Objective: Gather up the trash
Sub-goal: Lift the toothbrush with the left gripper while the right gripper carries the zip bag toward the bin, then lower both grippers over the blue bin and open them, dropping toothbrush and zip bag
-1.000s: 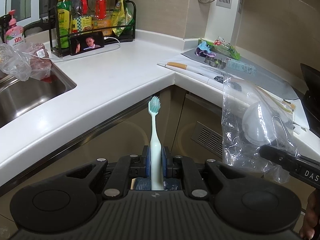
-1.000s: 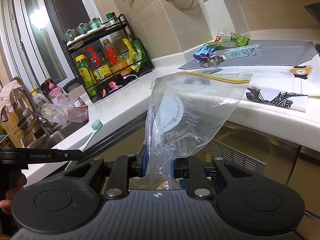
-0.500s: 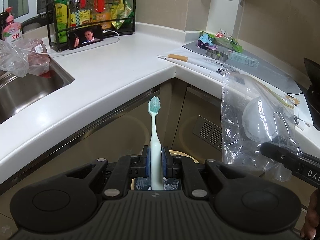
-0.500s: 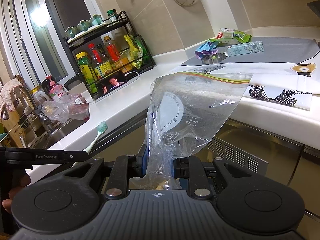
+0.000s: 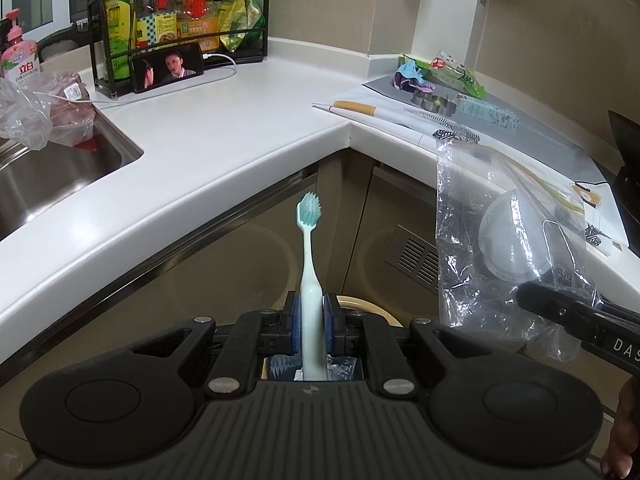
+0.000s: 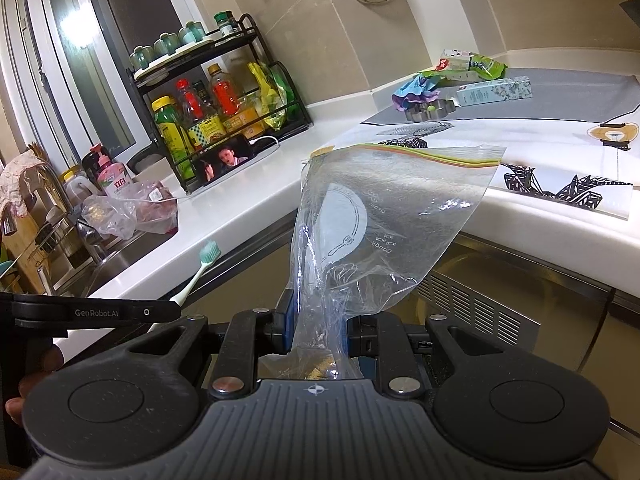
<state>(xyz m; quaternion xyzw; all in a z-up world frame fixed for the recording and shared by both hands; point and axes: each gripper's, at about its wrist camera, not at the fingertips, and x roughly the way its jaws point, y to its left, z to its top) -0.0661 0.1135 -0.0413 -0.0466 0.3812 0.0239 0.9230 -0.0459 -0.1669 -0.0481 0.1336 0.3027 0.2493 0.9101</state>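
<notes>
Blue-padded fingers (image 5: pixel 296 325) of the left gripper (image 5: pixel 310 326) pinch the handle of a pale mint plastic toothbrush (image 5: pixel 309 280), which stands upright with its bristled head on top. Below them a round cream-rimmed bin (image 5: pixel 374 309) holds another brush head. The right gripper (image 6: pixel 316 330) is pressed together on the crumpled bottom of a clear zip-top plastic bag (image 6: pixel 384 220), its coloured seal at the far end. Beyond both lies the white L-shaped countertop (image 5: pixel 224 128), and farther back on it a black wire rack of bottles (image 5: pixel 176 28).
</notes>
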